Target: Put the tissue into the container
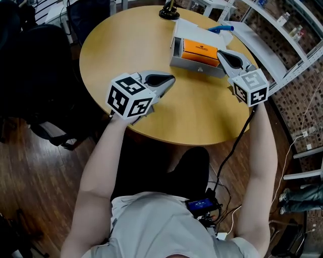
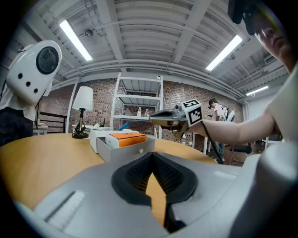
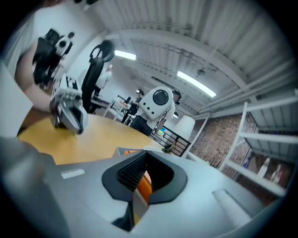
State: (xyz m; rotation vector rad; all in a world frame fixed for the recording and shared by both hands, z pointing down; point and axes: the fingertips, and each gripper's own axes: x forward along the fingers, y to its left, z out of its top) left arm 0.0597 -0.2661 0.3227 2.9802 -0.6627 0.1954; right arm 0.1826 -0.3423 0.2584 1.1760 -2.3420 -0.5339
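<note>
An orange tissue pack (image 1: 199, 51) lies in the open grey drawer (image 1: 194, 65) of a white container (image 1: 184, 27) at the far side of the round wooden table (image 1: 126, 45). My right gripper (image 1: 221, 54) hovers at the drawer's right front corner, jaws shut with nothing between them; in the right gripper view the orange pack (image 3: 145, 185) shows just beyond the tips. My left gripper (image 1: 169, 80) is over the table's middle, left of the drawer and apart from it, shut and empty. The left gripper view shows the drawer (image 2: 128, 149) and the pack (image 2: 125, 138) ahead.
A black lamp base (image 1: 169, 13) stands at the table's far edge. A blue pen (image 1: 221, 28) lies behind the container. A white shelf rack (image 1: 272, 55) runs along the right, and a dark chair (image 1: 35, 65) is at the left. A white robot head (image 3: 159, 103) stands beyond the table.
</note>
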